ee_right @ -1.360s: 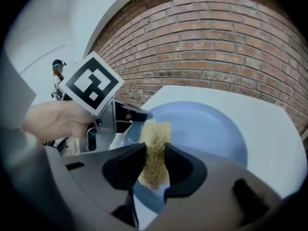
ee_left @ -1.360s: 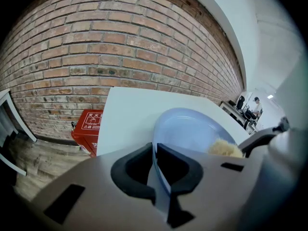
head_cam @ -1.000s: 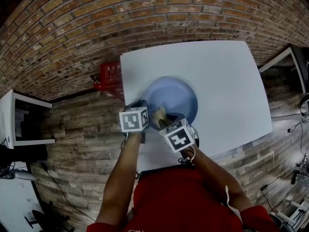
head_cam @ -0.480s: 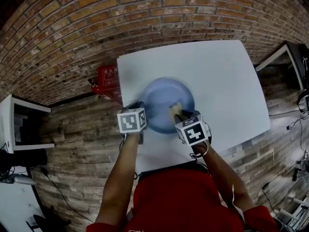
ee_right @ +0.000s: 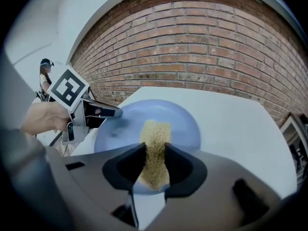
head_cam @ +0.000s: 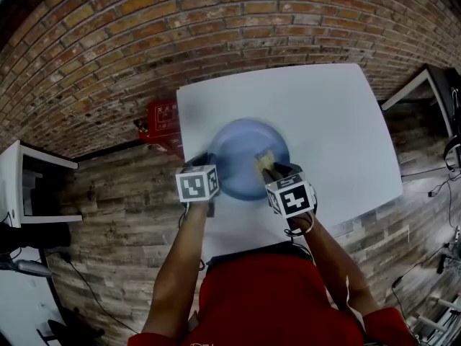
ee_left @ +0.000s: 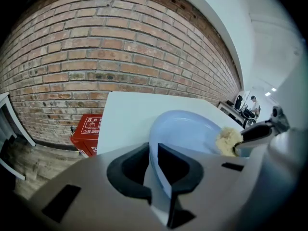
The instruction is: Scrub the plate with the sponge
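A round blue plate (head_cam: 245, 150) lies on the white table (head_cam: 331, 114). My left gripper (head_cam: 209, 163) is shut on the plate's near-left rim; in the left gripper view the rim (ee_left: 155, 150) runs between the jaws. My right gripper (head_cam: 268, 167) is shut on a yellow sponge (head_cam: 263, 158), whose far end rests on the right part of the plate's inside. In the right gripper view the sponge (ee_right: 155, 136) stands between the jaws over the plate (ee_right: 185, 124), with the left gripper (ee_right: 111, 112) at the plate's left edge. The left gripper view shows the sponge (ee_left: 226, 141) at the plate's (ee_left: 187, 129) right.
A red box (head_cam: 163, 116) stands on the wooden floor by the table's far-left corner, below the brick wall (head_cam: 144, 27). A white shelf (head_cam: 18, 182) sits at the far left. A person (ee_right: 45, 73) stands in the background.
My right gripper has carried the sponge across the plate from its near-left part to its right part. The left gripper and the plate have stayed in place.
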The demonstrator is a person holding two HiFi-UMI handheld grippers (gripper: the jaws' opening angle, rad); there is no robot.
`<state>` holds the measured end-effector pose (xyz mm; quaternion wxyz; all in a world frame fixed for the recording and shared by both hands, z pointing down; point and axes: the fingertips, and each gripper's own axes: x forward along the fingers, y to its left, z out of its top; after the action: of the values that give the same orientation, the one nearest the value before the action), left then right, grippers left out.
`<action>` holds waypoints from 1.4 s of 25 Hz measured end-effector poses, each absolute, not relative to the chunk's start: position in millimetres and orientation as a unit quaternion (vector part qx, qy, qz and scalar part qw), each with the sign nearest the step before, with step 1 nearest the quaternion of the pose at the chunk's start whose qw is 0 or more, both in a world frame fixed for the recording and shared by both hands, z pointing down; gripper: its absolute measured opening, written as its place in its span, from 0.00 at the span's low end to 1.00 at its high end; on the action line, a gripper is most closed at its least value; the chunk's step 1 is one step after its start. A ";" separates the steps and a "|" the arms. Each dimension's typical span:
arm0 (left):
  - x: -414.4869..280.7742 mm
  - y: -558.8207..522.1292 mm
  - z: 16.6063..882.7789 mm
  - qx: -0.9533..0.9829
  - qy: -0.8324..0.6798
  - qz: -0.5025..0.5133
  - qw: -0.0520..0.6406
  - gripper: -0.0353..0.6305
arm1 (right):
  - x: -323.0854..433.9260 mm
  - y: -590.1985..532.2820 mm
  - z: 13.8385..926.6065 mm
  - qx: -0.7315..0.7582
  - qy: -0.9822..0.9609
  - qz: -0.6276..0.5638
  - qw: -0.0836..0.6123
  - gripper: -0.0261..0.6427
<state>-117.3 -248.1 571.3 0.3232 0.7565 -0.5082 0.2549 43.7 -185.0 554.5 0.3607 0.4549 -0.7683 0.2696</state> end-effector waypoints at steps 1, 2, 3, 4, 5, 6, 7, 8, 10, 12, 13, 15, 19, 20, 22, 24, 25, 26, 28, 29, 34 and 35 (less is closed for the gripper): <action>-116.4 -247.7 568.3 0.758 -0.509 0.253 0.320 0.14 | 43.9 -185.0 551.3 0.455 -0.770 0.270 0.357 0.22; -116.1 -247.1 565.3 0.760 -0.510 0.251 0.315 0.19 | 44.1 -185.0 547.9 0.455 -0.772 0.269 0.353 0.22; -116.6 -246.0 562.3 0.761 -0.510 0.251 0.311 0.24 | 44.2 -185.1 544.2 0.456 -0.774 0.269 0.348 0.22; -118.0 -244.5 559.1 0.762 -0.512 0.251 0.307 0.25 | 44.2 -185.2 540.1 0.456 -0.776 0.268 0.343 0.22; -120.2 -242.7 555.1 0.762 -0.515 0.250 0.303 0.27 | 44.3 -185.6 535.5 0.457 -0.779 0.266 0.338 0.22; -122.8 -241.0 550.0 0.762 -0.519 0.248 0.297 0.28 | 44.6 -186.5 530.4 0.457 -0.782 0.264 0.332 0.22; -125.4 -239.5 543.4 0.763 -0.523 0.244 0.291 0.29 | 45.1 -187.7 524.7 0.458 -0.786 0.261 0.325 0.22; -127.7 -238.3 534.9 0.765 -0.528 0.237 0.282 0.29 | 45.8 -189.1 518.3 0.459 -0.790 0.256 0.316 0.22; -130.2 -236.5 510.9 0.772 -0.539 0.214 0.261 0.29 | 46.9 -192.0 503.7 0.462 -0.800 0.244 0.296 0.22; -128.5 -234.9 480.2 0.787 -0.543 0.182 0.231 0.29 | 46.2 -194.7 486.4 0.465 -0.812 0.228 0.269 0.22; -126.2 -233.5 464.1 0.796 -0.542 0.165 0.214 0.28 | 45.2 -196.0 476.8 0.465 -0.820 0.218 0.254 0.22; -120.4 -229.5 433.7 0.812 -0.538 0.132 0.183 0.24 | 42.5 -198.3 456.3 0.464 -0.834 0.197 0.223 0.22; -110.4 -219.8 388.5 0.829 -0.534 0.087 0.141 0.18 | 36.2 -198.5 413.6 0.458 -0.861 0.152 0.162 0.22; -108.5 -217.2 380.1 0.832 -0.533 0.080 0.133 0.17 | 34.3 -197.4 403.3 0.455 -0.867 0.139 0.148 0.22; -104.4 -211.4 364.5 0.836 -0.532 0.062 0.118 0.14 | 30.9 -194.1 383.3 0.449 -0.878 0.114 0.120 0.22; -98.6 -204.8 350.5 0.841 -0.528 0.039 0.106 0.13 | 29.9 -189.5 364.9 0.442 -0.888 0.088 0.091 0.22; -94.9 -201.1 344.3 0.844 -0.525 0.028 0.101 0.12 | 30.1 -187.1 356.8 0.439 -0.892 0.077 0.076 0.22; -91.0 -197.1 338.5 0.848 -0.522 0.018 0.095 0.12 | 30.6 -184.7 349.4 0.435 -0.896 0.066 0.061 0.22; -84.1 -189.7 327.9 0.853 -0.516 0.003 0.078 0.11 | 31.6 -180.6 336.1 0.428 -0.902 0.048 0.033 0.22; -81.1 -186.5 323.3 0.856 -0.513 -0.001 0.069 0.10 | 32.2 -178.7 330.3 0.425 -0.904 0.042 0.022 0.22; -67.3 -174.8 309.9 0.863 -0.504 0.001 0.036 0.08 | 35.3 -167.3 316.0 0.418 -0.908 0.032 -0.008 0.22; -65.2 -172.8 308.0 0.864 -0.503 0.001 0.033 0.08 | 35.3 -164.9 315.1 0.417 -0.908 0.030 -0.011 0.22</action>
<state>-65.2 -172.8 308.0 0.0327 0.8638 -0.5028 0.0006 35.3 -164.9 315.1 -0.0106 0.4172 -0.9082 0.0304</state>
